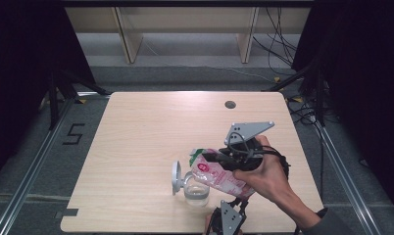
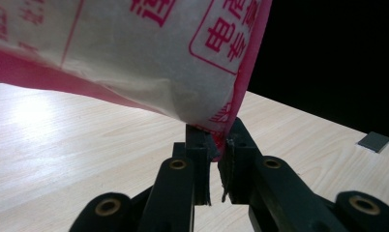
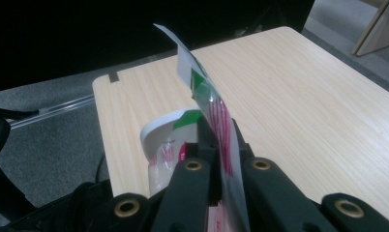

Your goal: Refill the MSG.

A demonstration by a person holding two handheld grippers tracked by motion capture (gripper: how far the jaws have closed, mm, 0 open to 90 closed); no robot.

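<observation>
Holding a pink-and-white printed bag (image 1: 219,176) tilted over a clear glass jar (image 1: 196,193) near the worktop's (image 1: 146,142) near edge, both grippers have a grip on it. The right gripper (image 1: 228,157) has its jaws clamped on the bag's upper edge, by the green-printed top that hangs toward the jar. The left gripper (image 2: 216,145), coming in at the near edge, has its jaws pinched on the bag's lower pink seam.

Judging from this, the bag is lifted and angled mouth-down over the jar, so the emptying looks begun or about to begin; whether anything is falling I cannot tell. The jar's hinged lid (image 1: 176,177) stands open on the side away from the bag, out of the way. The rest of the worktop holds just a dark round port (image 1: 230,104) near its far edge.
</observation>
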